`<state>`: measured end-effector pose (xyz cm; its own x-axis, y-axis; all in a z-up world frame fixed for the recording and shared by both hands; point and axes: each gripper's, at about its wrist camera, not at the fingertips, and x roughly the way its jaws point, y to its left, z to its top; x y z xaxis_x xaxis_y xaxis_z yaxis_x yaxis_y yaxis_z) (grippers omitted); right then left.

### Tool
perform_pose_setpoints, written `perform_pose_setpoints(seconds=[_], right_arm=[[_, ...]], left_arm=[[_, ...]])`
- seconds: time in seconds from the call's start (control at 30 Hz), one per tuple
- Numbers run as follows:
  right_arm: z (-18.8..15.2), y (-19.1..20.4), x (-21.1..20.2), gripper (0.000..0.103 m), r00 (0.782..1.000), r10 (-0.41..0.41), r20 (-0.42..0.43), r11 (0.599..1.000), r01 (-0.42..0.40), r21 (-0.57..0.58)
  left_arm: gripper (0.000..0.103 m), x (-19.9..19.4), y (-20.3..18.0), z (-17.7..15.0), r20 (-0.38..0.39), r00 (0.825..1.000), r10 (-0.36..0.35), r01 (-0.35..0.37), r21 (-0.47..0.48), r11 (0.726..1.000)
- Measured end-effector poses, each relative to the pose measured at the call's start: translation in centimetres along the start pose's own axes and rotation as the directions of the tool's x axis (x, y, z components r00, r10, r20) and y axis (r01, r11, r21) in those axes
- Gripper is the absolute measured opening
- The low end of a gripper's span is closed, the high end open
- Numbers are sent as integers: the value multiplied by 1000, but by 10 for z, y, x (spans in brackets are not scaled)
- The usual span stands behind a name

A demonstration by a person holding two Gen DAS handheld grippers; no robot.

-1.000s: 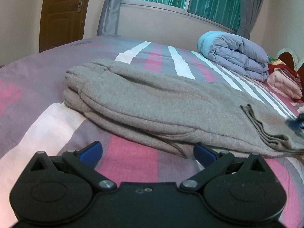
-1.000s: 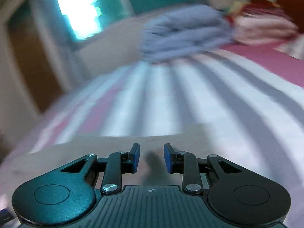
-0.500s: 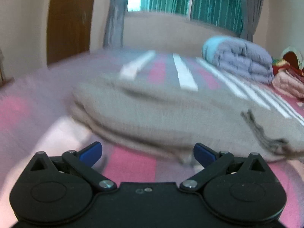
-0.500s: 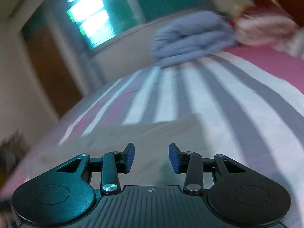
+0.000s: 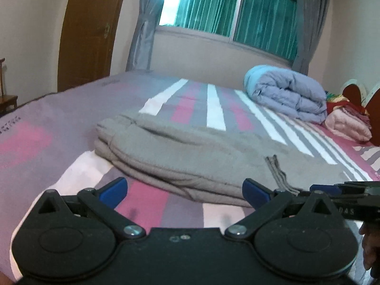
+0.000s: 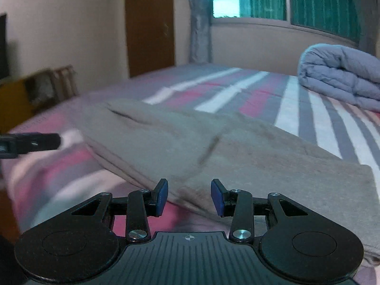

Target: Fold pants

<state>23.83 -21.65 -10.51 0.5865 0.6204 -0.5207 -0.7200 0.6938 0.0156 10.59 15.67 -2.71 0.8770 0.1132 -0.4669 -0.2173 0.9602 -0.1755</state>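
Note:
The grey pants (image 5: 190,156) lie folded into a long flat stack on the striped bed (image 5: 47,123). My left gripper (image 5: 184,191) is wide open and empty, just short of the stack's near edge. My right gripper (image 6: 189,196) is open and empty, a little above the near edge of the pants (image 6: 213,152). It also shows in the left wrist view (image 5: 332,190) at the lower right. A black finger of the left gripper (image 6: 30,142) shows at the left of the right wrist view.
A rolled blue-grey duvet (image 5: 287,92) and pink folded bedding (image 5: 346,125) lie at the bed's far right. A brown door (image 5: 90,30), curtains and a window (image 5: 237,11) stand behind. A wooden shelf (image 6: 35,90) stands left of the bed.
My right gripper has opened wider and swung left and back to face the pants. My left gripper has pulled back and risen a little, staying open.

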Motion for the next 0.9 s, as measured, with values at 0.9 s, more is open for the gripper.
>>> perform_pose_setpoints(seconds=[0.9], right_arm=[[2, -3, 21, 13, 998, -43, -49, 998, 46, 52]], left_arm=[[97, 13, -13, -5, -67, 998, -16, 19, 56, 998]])
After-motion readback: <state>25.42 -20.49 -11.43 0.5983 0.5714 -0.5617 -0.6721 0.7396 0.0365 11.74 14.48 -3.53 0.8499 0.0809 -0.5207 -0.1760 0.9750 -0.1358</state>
